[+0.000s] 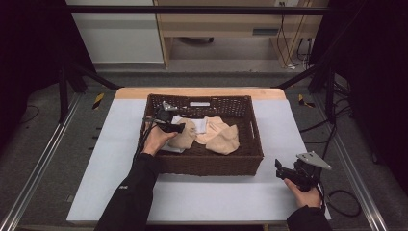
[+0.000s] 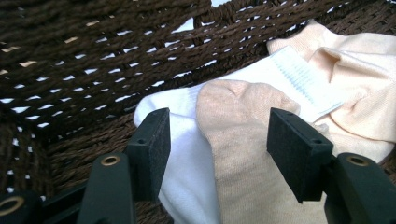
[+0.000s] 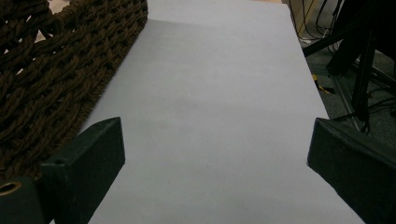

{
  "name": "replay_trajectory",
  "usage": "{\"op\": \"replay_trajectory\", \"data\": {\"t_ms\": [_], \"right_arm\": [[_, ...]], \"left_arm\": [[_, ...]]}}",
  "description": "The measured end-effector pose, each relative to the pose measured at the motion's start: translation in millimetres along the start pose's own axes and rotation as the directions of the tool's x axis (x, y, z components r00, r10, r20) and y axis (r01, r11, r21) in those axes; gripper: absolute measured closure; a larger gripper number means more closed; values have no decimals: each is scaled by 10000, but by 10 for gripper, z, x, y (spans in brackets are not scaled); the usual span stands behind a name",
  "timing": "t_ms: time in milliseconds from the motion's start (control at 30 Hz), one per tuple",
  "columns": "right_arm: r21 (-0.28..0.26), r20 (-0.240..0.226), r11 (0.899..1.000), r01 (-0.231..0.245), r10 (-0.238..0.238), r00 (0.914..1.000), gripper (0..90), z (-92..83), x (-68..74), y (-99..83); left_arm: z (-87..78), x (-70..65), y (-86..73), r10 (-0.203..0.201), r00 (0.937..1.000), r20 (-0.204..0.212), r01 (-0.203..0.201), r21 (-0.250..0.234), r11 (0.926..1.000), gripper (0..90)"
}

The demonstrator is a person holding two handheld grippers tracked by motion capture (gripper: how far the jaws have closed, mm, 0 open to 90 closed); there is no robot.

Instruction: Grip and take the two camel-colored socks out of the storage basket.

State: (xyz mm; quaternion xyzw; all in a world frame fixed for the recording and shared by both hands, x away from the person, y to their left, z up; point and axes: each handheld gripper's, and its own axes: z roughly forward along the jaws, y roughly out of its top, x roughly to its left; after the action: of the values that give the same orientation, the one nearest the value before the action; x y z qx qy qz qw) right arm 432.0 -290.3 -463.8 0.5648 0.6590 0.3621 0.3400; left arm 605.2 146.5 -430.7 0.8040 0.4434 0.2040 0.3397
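Observation:
A dark woven basket [image 1: 250,120] stands mid-table holding several socks. My left gripper [image 1: 177,128] reaches into its left half. In the left gripper view the gripper [image 2: 218,144] is open, its jaws either side of a tan sock [image 2: 243,140] lying on a white sock [image 2: 187,154]. A pale peach sock [image 2: 359,88] lies further right, against a white ribbed cuff [image 2: 303,79]. My right gripper [image 1: 284,169] rests at the table's right front, open over bare grey mat [image 3: 215,116], with nothing between its jaws [image 3: 215,163].
The basket wall [image 3: 51,79] is close on the right gripper's left. The table's right edge drops to a floor with cables and black frame legs [image 3: 359,70]. Grey mat [image 1: 207,197] stretches in front of the basket.

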Motion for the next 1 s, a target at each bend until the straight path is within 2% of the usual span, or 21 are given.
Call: {"op": "replay_trajectory", "data": {"t_ms": [133,233,267,300,367,400,467,533,633,733,833,1000], "right_arm": [[21,6,10000,-51,50,10000,46,-2,4,0],[25,0,10000,-43,43,10000,46,-3,4,0],[12,27,10000,-16,16,10000,46,-2,1,-1],[12,27,10000,-16,16,10000,46,-2,1,-1],[12,21,10000,0,-1,10000,46,0,0,-1],[12,21,10000,0,-1,10000,46,0,0,-1],[1,23,10000,4,-4,10000,47,-2,1,-1],[11,30,10000,-60,60,10000,47,-4,1,1],[-5,53,10000,-54,54,10000,47,-5,-1,1],[1,58,10000,-48,48,10000,47,-5,-2,0],[6,56,10000,-40,40,10000,47,-3,-3,0],[3,71,10000,6,-6,10000,47,0,-6,0]], "left_arm": [[39,7,-23,147,9999,80,-150,382,9992,415],[36,3,-23,190,9997,143,-198,527,9984,472],[34,-5,-21,121,9997,200,-131,520,9986,535],[34,-12,-21,152,9995,268,-167,567,9983,535],[37,-30,-23,205,9989,410,-235,760,9968,609],[38,-36,-23,173,9987,478,-212,819,9964,609],[32,-42,-21,122,9981,597,-177,929,9955,673],[19,-44,-16,120,9974,711,-192,1016,9946,782],[-9,-47,-5,124,9964,834,-207,999,9948,832],[-62,-47,17,218,9965,806,-275,693,9972,850],[-154,-46,62,263,9964,800,-256,-104,9996,856],[-285,-93,114,511,9959,748,-414,-1257,9912,858]]}}
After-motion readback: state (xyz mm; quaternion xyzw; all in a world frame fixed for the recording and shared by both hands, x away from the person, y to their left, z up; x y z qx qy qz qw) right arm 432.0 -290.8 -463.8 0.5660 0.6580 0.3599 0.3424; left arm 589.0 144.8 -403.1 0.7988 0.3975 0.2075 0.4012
